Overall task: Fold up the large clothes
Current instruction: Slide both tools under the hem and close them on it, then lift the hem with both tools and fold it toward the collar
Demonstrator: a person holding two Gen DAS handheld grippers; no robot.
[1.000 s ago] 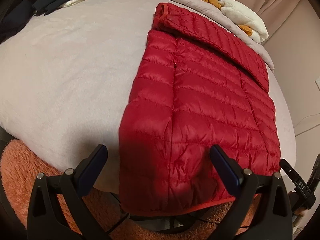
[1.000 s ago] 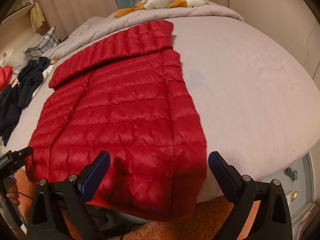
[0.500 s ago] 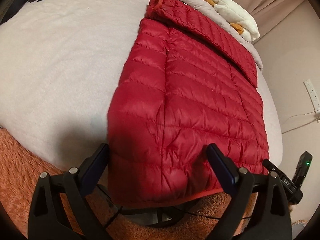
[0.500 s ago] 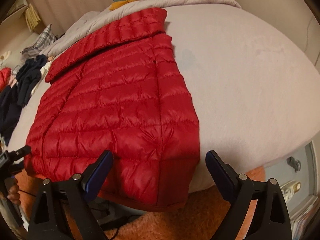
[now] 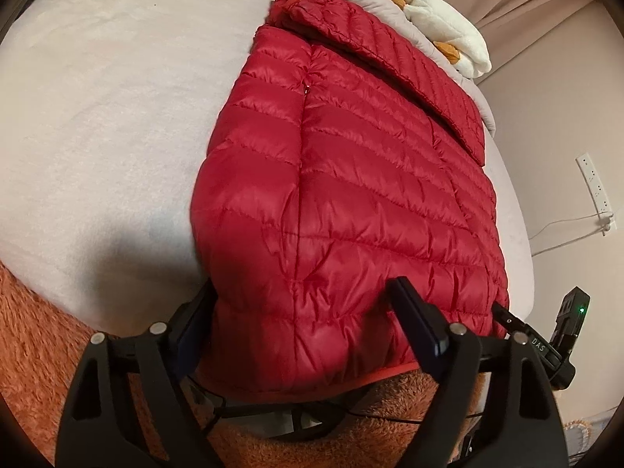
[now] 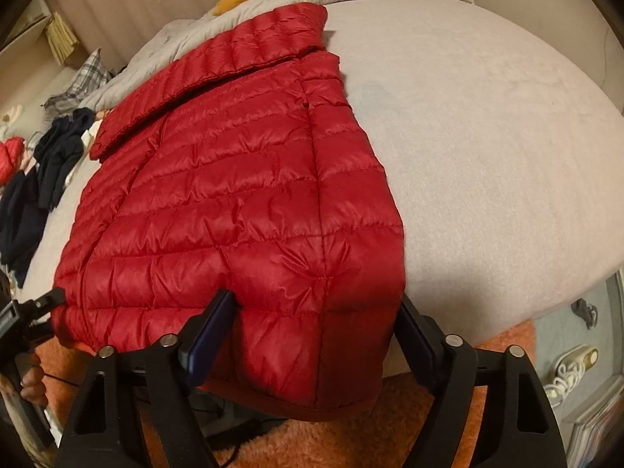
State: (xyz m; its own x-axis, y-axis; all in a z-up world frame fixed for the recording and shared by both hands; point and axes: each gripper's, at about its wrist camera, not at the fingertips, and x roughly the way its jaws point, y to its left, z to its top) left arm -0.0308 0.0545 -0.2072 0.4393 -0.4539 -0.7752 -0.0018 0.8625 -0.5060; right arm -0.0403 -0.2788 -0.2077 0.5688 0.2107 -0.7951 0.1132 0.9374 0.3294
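Both my claws closing astride red jacket (image 5: 351, 195) hem: left claw (image 5: 304, 312) on its left corner, right claw (image 6: 316, 323) on right corner; not yet pinching; jacket's long axis runs away up bed (image 5: 117, 117).

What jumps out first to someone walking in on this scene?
A bright red quilted jacket lies flat on the grey bed, its hem hanging over the near edge above an orange shaggy rug. Both pairs of black fingers, left gripper and right gripper, have just been closing around the hem corners. A white plush toy sits at the far end.
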